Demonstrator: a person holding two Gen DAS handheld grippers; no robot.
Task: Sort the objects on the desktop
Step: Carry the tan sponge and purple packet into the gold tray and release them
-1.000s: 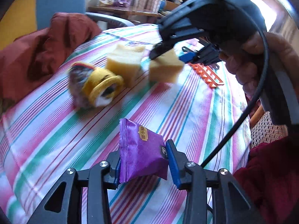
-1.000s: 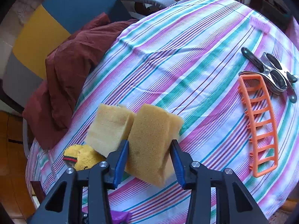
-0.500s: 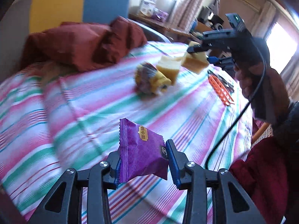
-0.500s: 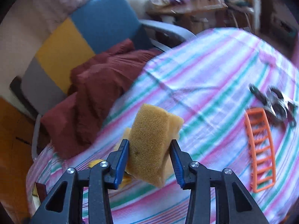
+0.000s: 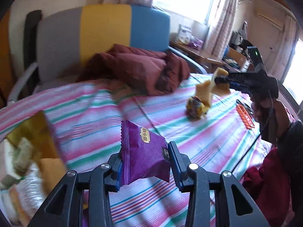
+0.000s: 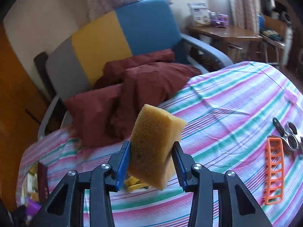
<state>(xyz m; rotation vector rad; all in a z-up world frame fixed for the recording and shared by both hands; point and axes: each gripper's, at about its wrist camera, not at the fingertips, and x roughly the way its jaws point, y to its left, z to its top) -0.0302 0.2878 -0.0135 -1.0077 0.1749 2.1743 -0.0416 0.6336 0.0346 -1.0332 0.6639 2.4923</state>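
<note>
Left gripper (image 5: pixel 145 162): pinching purple snack packet (image 5: pixel 144 151), above striped tablecloth (image 5: pixel 90 132).
Right gripper (image 6: pixel 151 162): pinching yellow sponge (image 6: pixel 155 143), above tablecloth, left of orange rack (image 6: pixel 273 172).

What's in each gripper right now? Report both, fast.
Left gripper: closed on the purple snack packet.
Right gripper: closed on the yellow sponge.

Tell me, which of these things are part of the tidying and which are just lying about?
Part of the job:
- purple snack packet, held in the left gripper
- yellow sponge, held in the right gripper
- second sponge, orange rack, metal clip on the striped cloth

Just lying about:
- maroon jacket
- armchair
</note>
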